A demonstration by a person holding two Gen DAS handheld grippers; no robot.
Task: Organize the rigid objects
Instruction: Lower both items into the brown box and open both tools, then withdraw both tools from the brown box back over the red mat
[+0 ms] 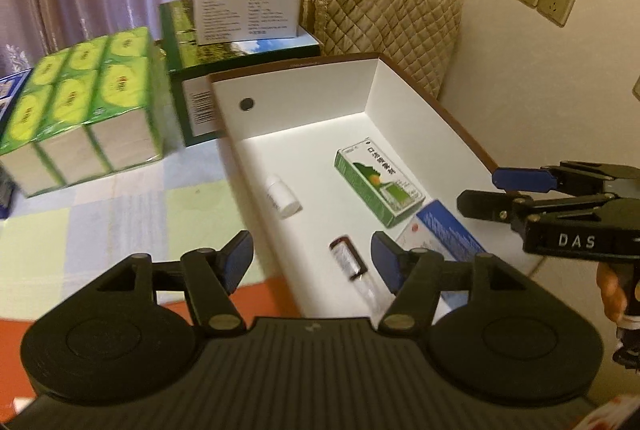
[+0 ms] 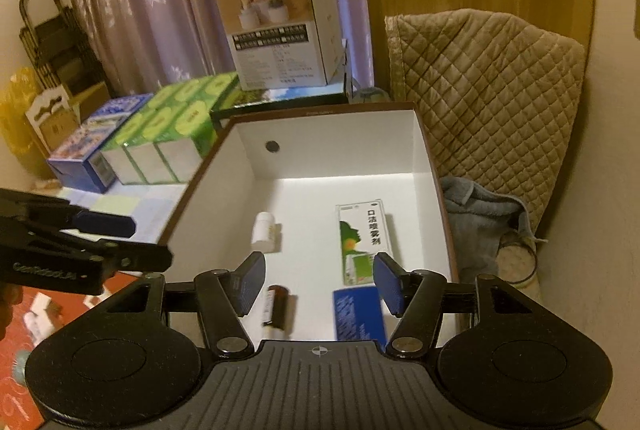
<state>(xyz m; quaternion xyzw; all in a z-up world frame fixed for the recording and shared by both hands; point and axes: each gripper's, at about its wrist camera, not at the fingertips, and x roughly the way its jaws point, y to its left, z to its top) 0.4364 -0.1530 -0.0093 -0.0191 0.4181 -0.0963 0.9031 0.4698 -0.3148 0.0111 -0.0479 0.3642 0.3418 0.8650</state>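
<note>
Box: a big white box (image 2: 432, 166) with a brown rim sits on the table, open at the top.
Things inside: a white bottle (image 2: 264, 231), a brown bottle (image 2: 277, 306), a green carton (image 2: 363, 240) and a blue carton (image 2: 358, 312) all lie flat on the box floor.
Left gripper (image 1: 312, 262): its two fingers are spread wide and hold nothing.
Right gripper (image 2: 320, 284): its fingers are spread wide too, and it holds nothing.
Where the brown bottle lies: right in front of both grippers, close to the near wall of the box, just beside the blue carton.
Long way of the bottle: it points away from the right gripper, toward the far wall, so the fingers could close across its thin sides.
Nearer hand: I think the right gripper is nearer, as the bottle sits just inside its left finger.
Outside the box: green tissue packs (image 1: 80, 110) stand well apart, on the left.
</note>
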